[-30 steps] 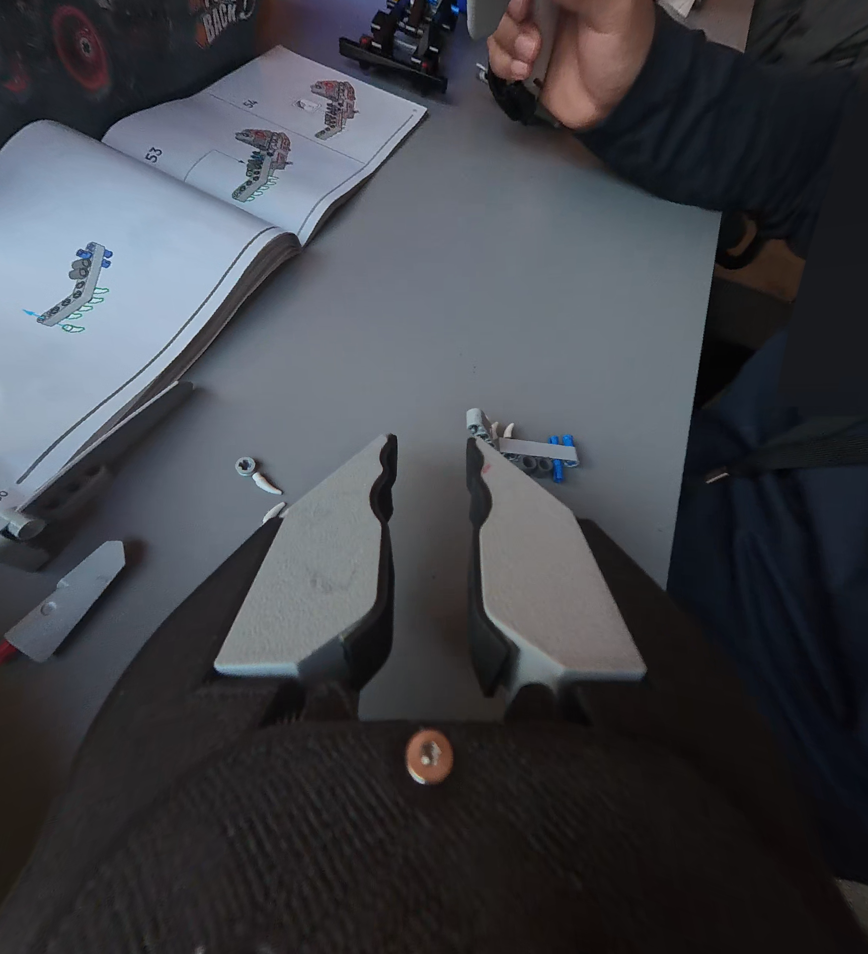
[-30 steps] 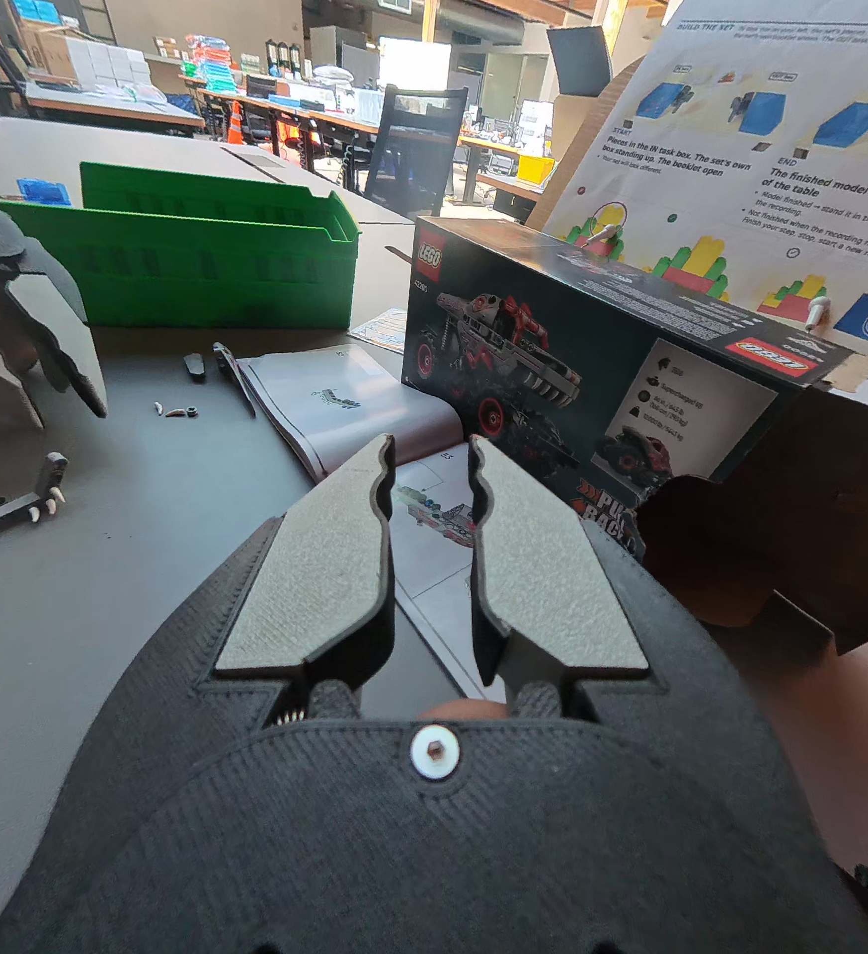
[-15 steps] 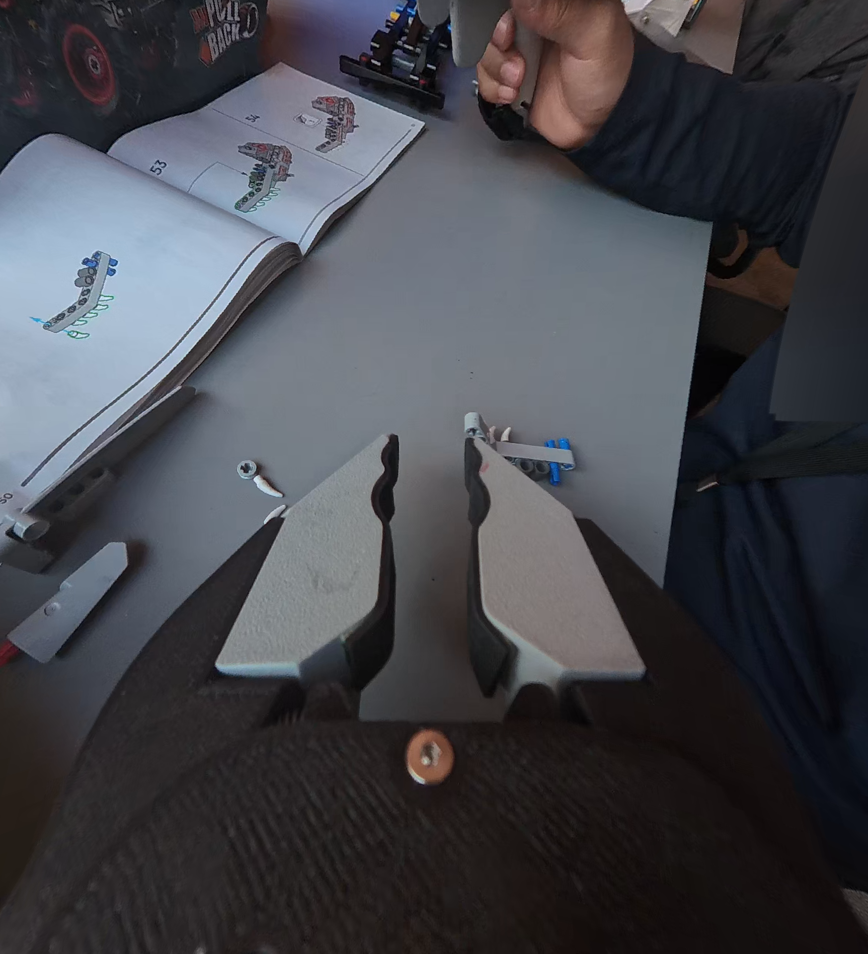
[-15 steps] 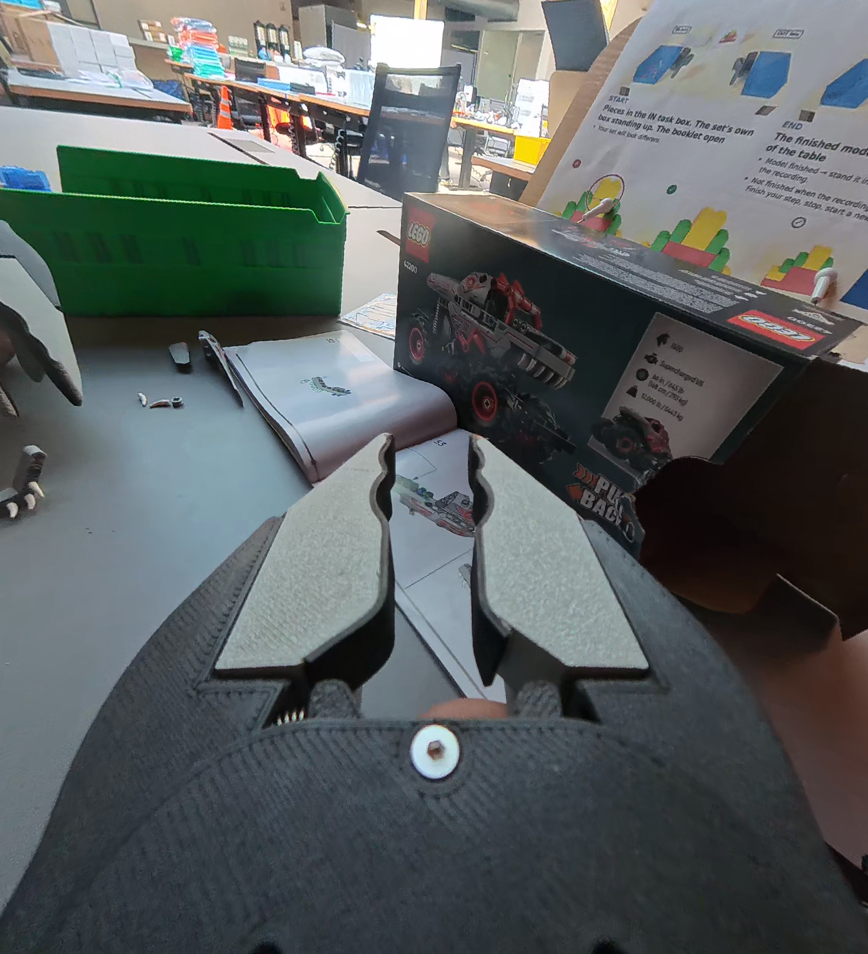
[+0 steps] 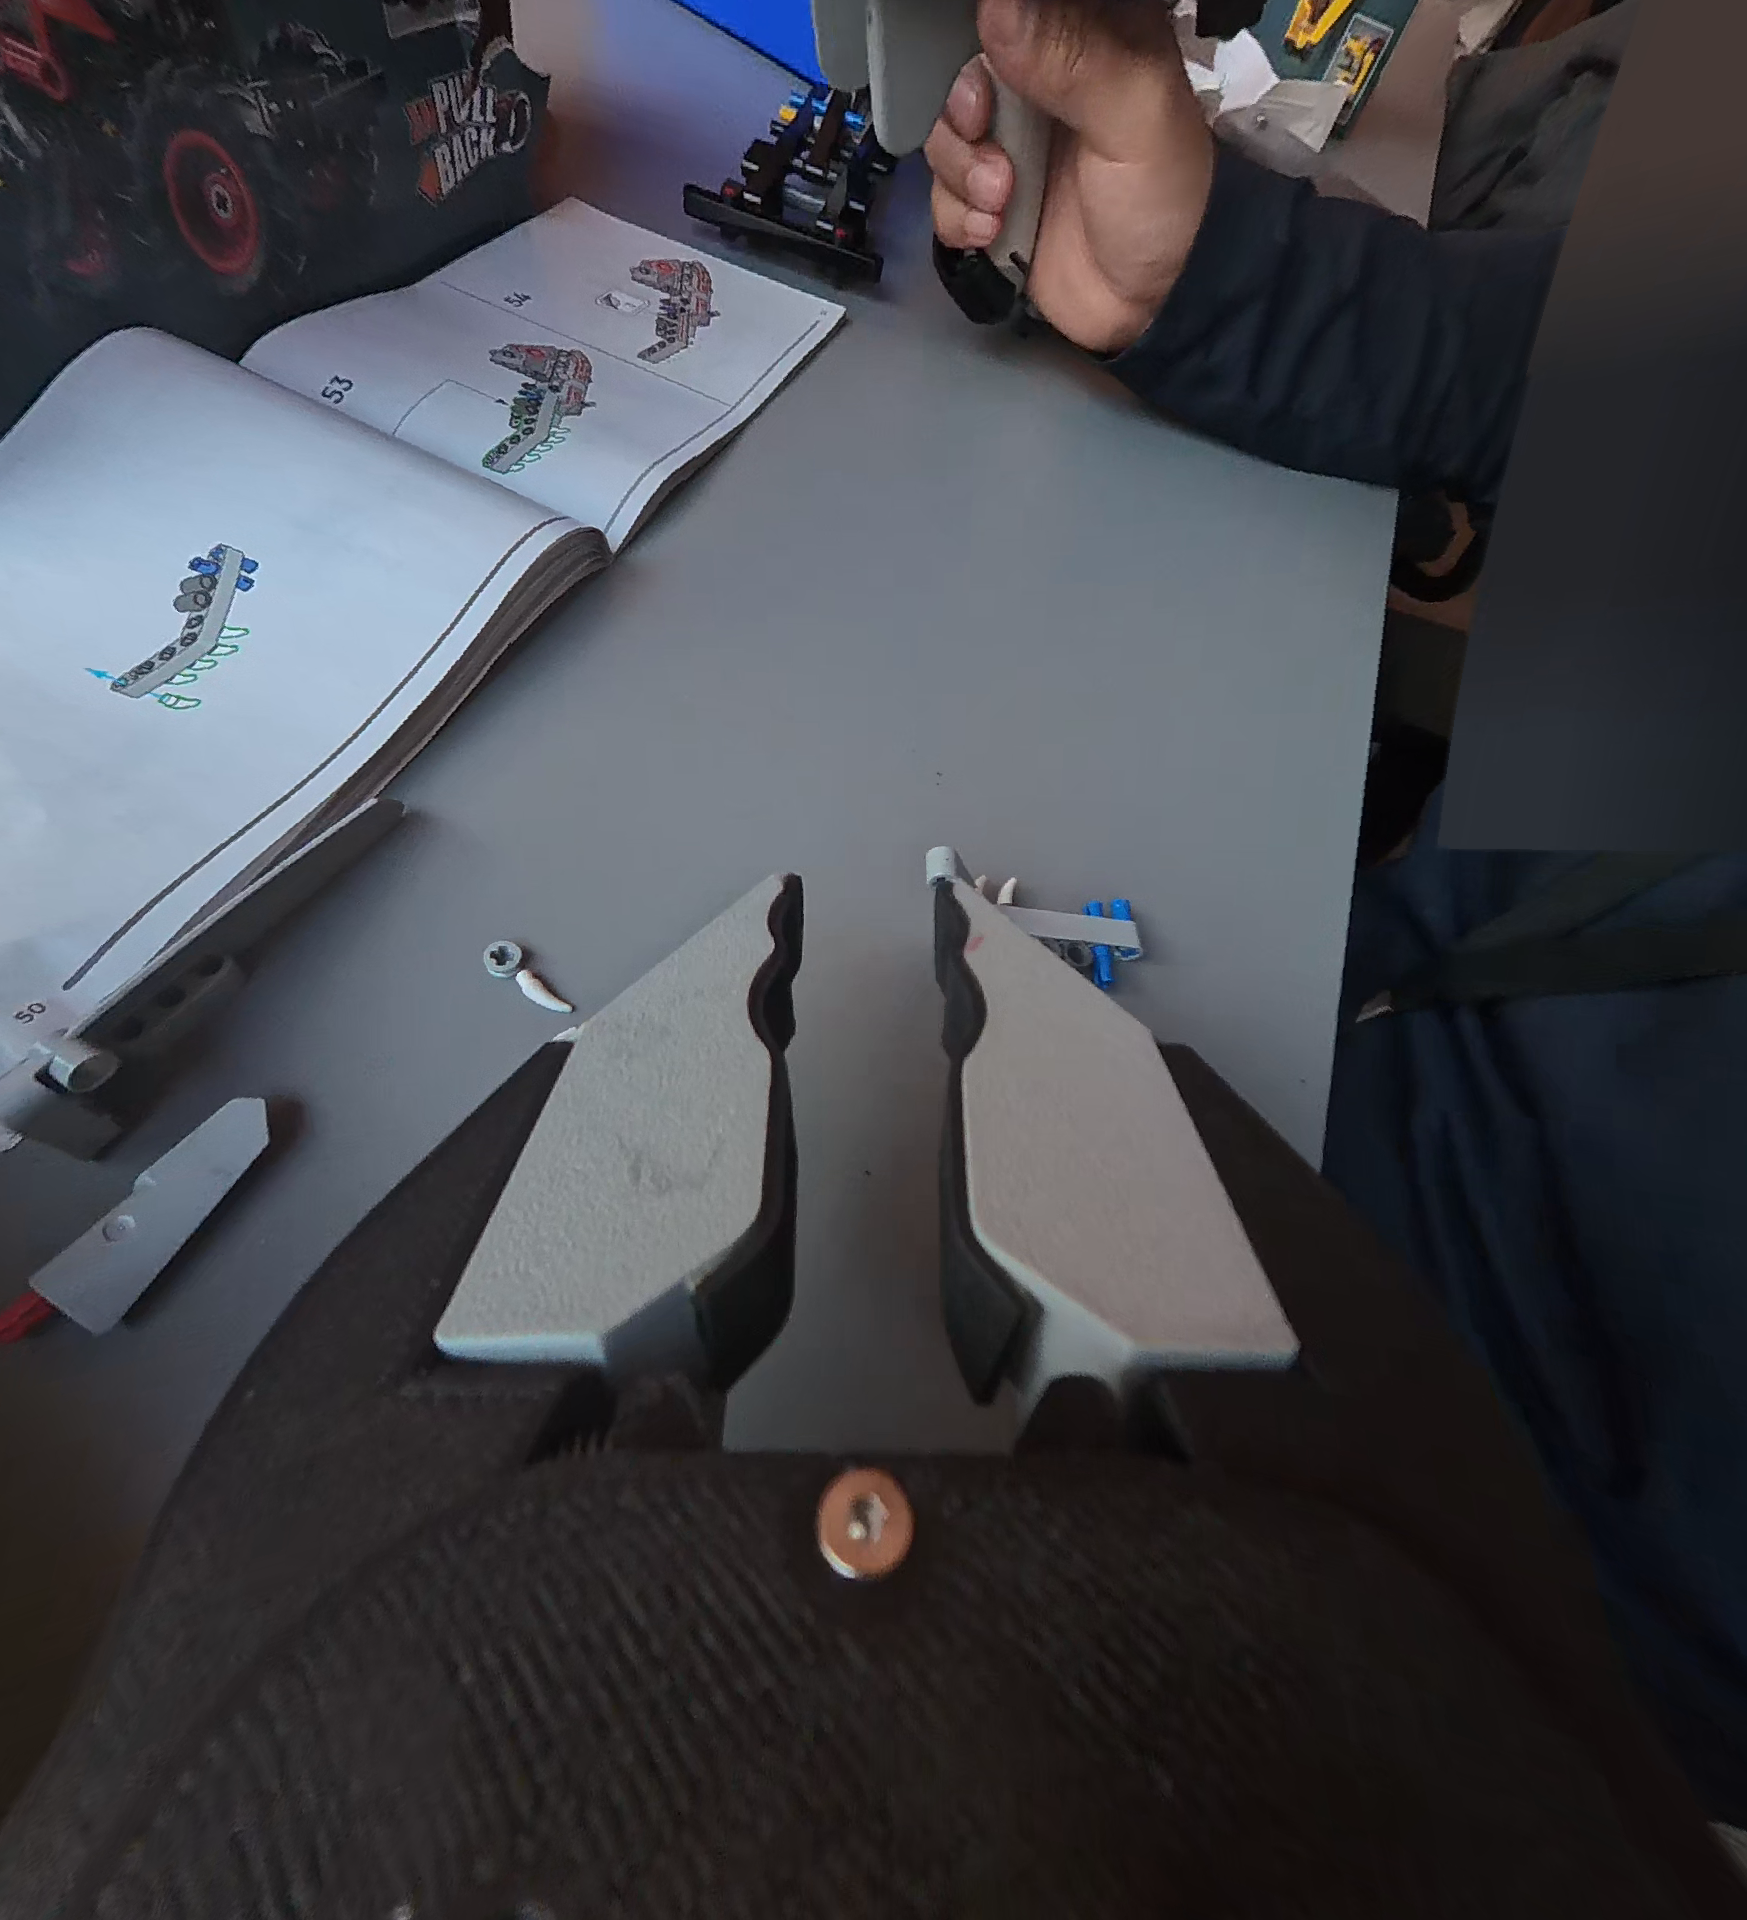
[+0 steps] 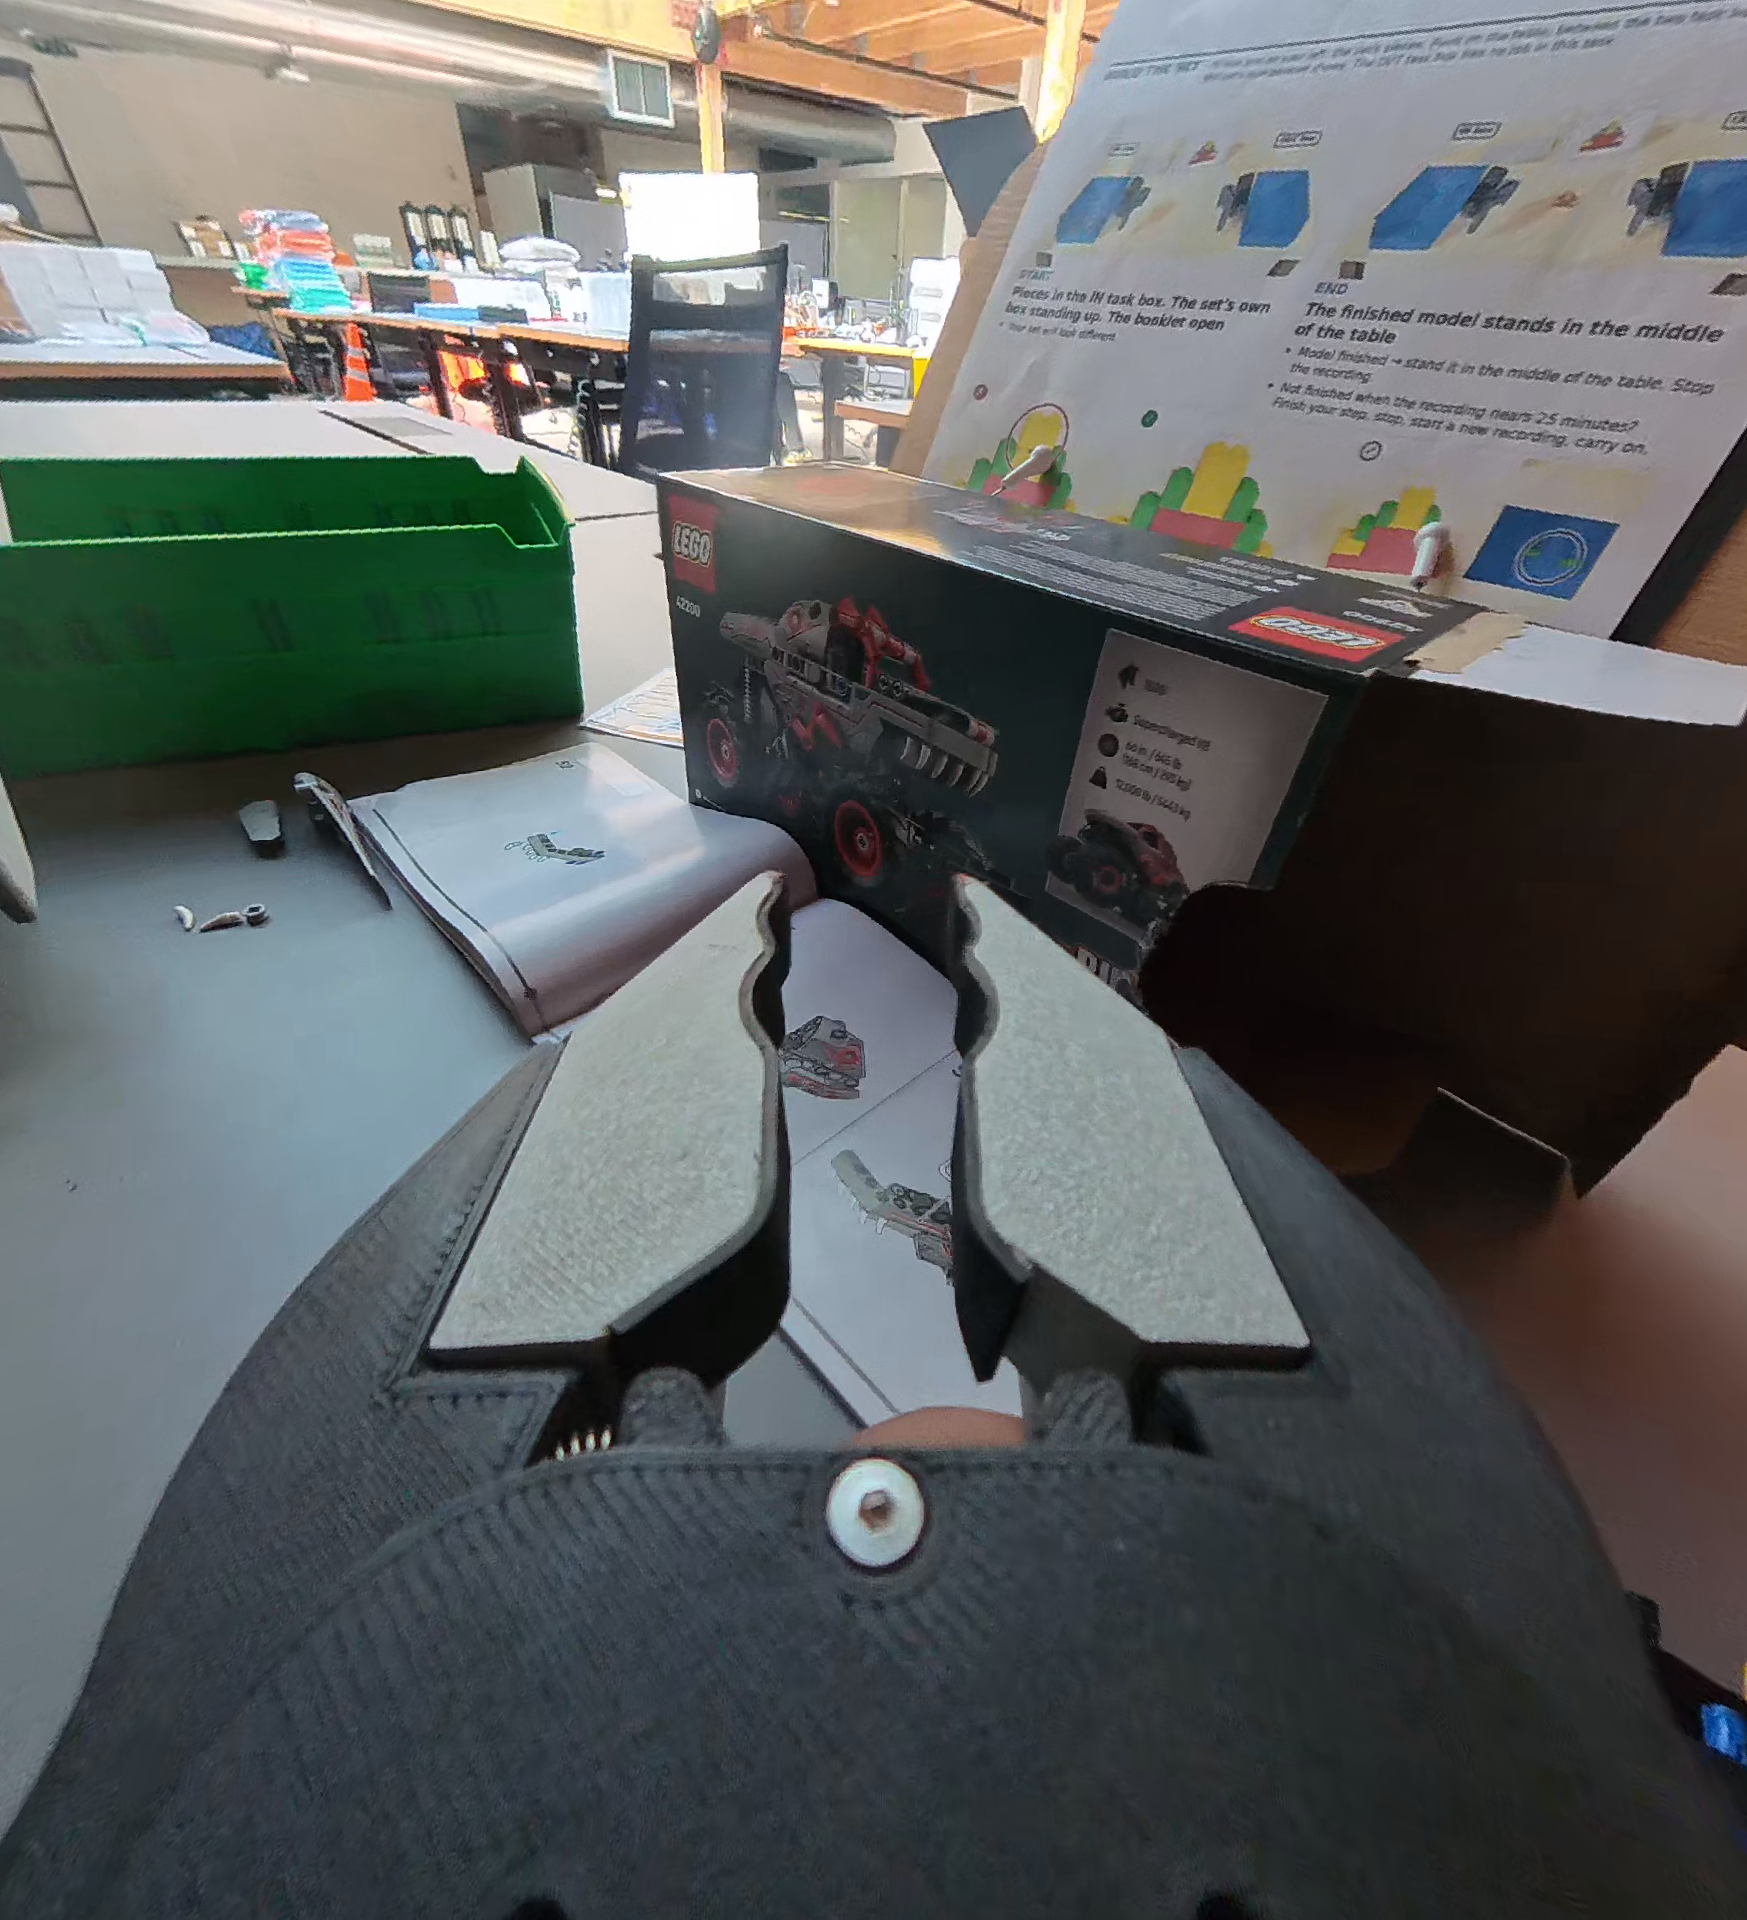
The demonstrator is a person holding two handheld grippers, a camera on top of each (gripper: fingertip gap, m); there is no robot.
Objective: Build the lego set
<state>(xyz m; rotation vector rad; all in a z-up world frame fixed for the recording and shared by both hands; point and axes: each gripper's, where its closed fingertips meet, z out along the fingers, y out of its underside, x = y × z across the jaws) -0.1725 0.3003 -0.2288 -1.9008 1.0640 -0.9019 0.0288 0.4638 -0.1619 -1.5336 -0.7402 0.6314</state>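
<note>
My left gripper (image 5: 867,902) is open and empty, low over the grey table (image 5: 952,644). A light grey beam with blue pins and white teeth (image 5: 1071,925) lies just past its right fingertip, partly hidden by that finger. A loose white tooth with a small grey round piece (image 5: 526,977) lies to the left. The open instruction booklet (image 5: 277,582) lies at the left. My right gripper (image 6: 869,904) is open and empty above the booklet's right page (image 6: 879,1049), facing the set's box (image 6: 952,727). A hand (image 5: 1066,187) holds the right gripper's handle.
A grey panel piece (image 5: 152,1216) and a dark beam (image 5: 173,987) lie by the booklet's near edge. A black chassis build (image 5: 807,177) sits at the far end. A green bin (image 6: 245,613) stands at the back left, and a poster board (image 6: 1420,312) stands behind the box. Spacing between my two grippers at the tips: around 25 cm.
My right gripper has moved to the right, closer to the box, so my left gripper and the toothed beam slide off its view's left edge. My left gripper has barely shifted. Both stay open.
</note>
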